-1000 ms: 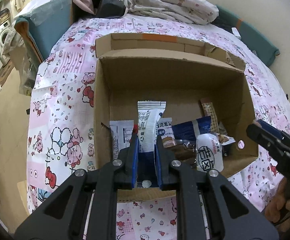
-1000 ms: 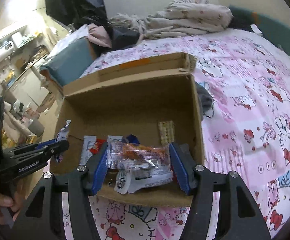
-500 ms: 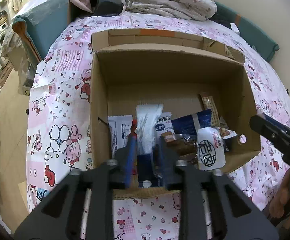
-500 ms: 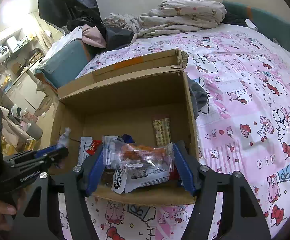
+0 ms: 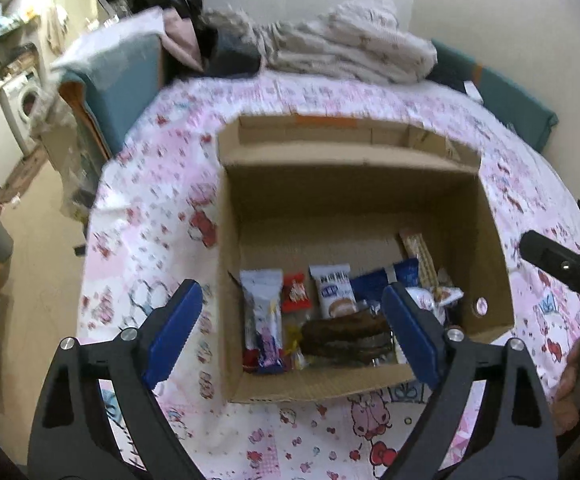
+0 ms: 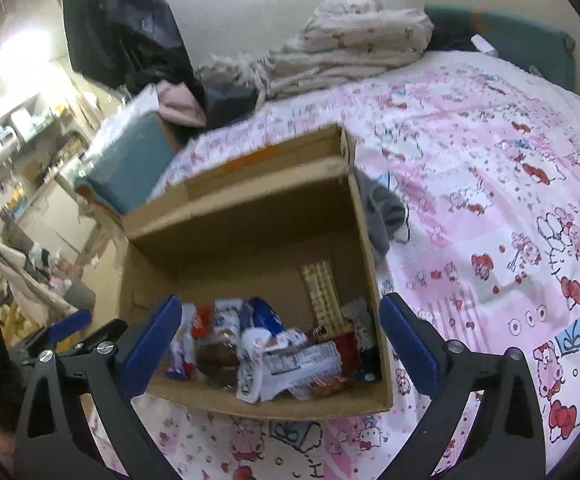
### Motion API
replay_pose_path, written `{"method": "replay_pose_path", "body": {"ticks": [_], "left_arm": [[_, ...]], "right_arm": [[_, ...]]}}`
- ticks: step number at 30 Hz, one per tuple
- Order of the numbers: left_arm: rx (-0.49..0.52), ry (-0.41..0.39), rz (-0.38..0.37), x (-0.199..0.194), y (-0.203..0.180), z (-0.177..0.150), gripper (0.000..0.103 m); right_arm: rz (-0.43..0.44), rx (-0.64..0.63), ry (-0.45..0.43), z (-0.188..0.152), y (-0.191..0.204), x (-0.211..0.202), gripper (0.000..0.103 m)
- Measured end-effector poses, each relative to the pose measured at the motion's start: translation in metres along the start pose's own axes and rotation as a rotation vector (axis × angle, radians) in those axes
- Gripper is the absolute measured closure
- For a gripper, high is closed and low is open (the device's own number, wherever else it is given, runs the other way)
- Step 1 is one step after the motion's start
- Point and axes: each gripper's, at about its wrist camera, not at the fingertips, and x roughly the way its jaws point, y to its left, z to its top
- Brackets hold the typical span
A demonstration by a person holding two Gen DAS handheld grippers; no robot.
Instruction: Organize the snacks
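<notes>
Left wrist view: the left gripper [image 5: 292,332] hangs over the near edge of an open cardboard box [image 5: 490,240] that sits on a bed with a pink cartoon-print sheet [image 5: 150,240]. Its blue-padded fingers [image 5: 174,332] have just been opening and now stand spread wide, released, gripping nothing; the snacks lie below and beyond them. On the box floor, bunched toward the near wall, are a white-and-blue packet [image 5: 264,320], a small red packet [image 5: 296,298], a white packet with printed text [image 5: 332,294], a dark blue packet [image 5: 372,290], a brown wrapped snack [image 5: 346,336] and a long tan bar [image 5: 420,256] leaning by the right wall. At the right edge, the right gripper [image 5: 562,266] shows as a black body with a hand [image 5: 578,388] under it.

Right wrist view: the right gripper [image 6: 280,344] also has its fingers [image 6: 408,344] freshly spread apart, released and empty. The same box [image 6: 370,240] lies under it, with a clear printed wrapper [image 6: 294,364] on top of the pile and the tan bar [image 6: 324,296] behind. The left gripper [image 6: 70,334] is at the lower left.
</notes>
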Motion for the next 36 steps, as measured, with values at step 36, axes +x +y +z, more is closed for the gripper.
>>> {"method": "replay_pose_path", "body": {"ticks": [36], "left_arm": [[-0.041, -0.122, 0.027, -0.095, 0.013, -0.062, 0.0]], "right_arm": [[-0.148, -0.147, -0.139, -0.073, 0.057, -0.088, 0.0]]}}
